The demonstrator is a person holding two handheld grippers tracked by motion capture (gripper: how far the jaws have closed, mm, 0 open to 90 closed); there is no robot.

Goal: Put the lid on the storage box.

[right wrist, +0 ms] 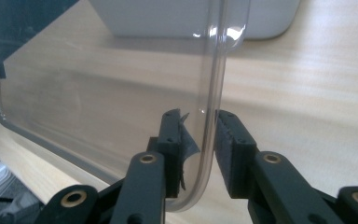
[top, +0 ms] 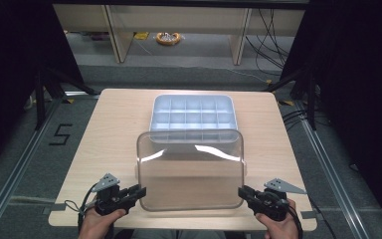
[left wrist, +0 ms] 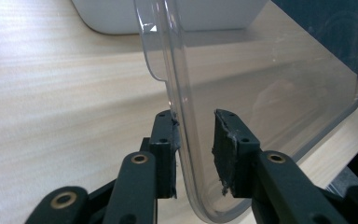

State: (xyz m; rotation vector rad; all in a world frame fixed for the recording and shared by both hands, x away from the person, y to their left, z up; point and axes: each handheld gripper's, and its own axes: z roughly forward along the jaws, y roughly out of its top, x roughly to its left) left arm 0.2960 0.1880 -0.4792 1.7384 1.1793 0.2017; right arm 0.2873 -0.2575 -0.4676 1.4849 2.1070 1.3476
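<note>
Two hands come in at the near edge of the table (top: 114, 107), each holding a gripper. At the near left corner of a clear plastic lid (top: 191, 169), the left gripper (top: 138, 191) has its jaws clamped on the lid's rim; in the left gripper view the rim (left wrist: 179, 140) runs up between the two black jaws, pressed against the left one. At the near right corner the right gripper (top: 242, 192) has its jaws closed on the opposite rim, and the right gripper view shows that edge (right wrist: 208, 140) pinched between the pads (right wrist: 184, 140). The lid is held between the two grippers above the wooden tabletop, tilted so that its far edge rises over the near side of a white compartment tray (top: 194, 112). That tray lies flat on the middle of the table, just behind the lid, its grid of small cells open upward. Beyond the table are grey floor and pale furniture legs (top: 119, 35).
</note>
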